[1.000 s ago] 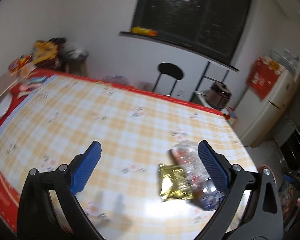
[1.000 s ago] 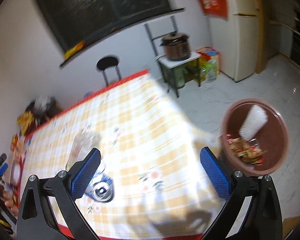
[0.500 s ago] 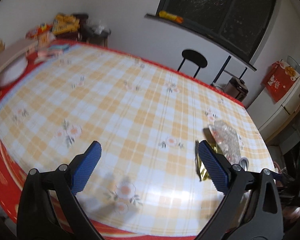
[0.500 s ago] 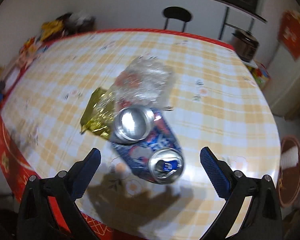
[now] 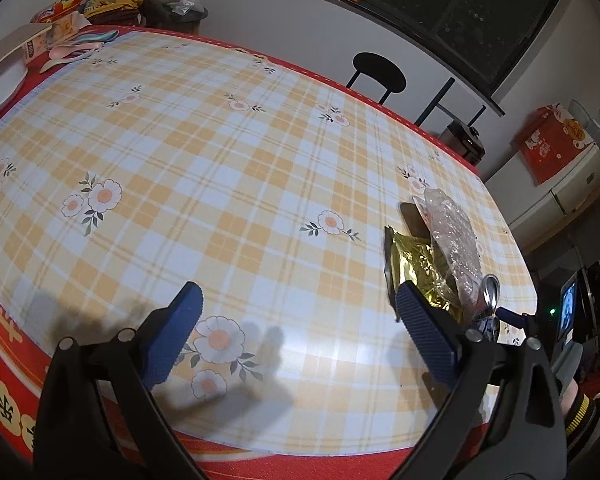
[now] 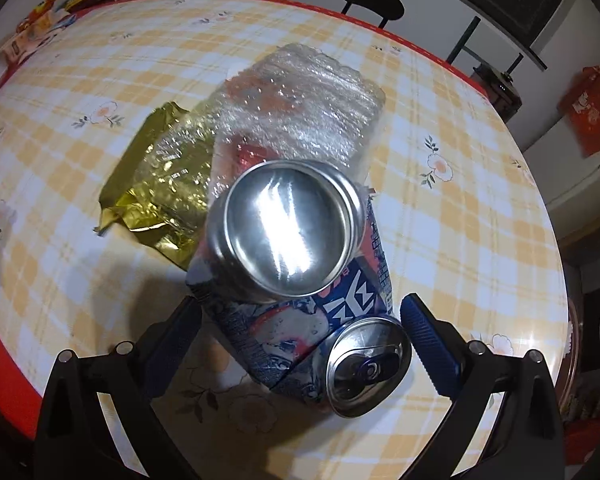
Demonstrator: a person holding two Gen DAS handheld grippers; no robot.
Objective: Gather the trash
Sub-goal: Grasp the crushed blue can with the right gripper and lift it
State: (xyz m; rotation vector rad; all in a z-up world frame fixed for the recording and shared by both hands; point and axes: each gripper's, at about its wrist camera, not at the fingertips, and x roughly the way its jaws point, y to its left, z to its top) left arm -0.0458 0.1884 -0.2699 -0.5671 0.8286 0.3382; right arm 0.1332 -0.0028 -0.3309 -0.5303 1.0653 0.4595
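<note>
Two grippers, both spread wide, gripping nothing. Right gripper straddles crushed can on table, beside gold wrapper and clear bag. Left gripper hovers over bare cloth.

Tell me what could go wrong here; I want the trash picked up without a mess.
The right gripper is open around a crushed can whose bent, uneven sides could slip when squeezed. The clear plastic wrapper and gold wrapper touch the can, so lifting it may drag them along or knock them off the table.
</note>
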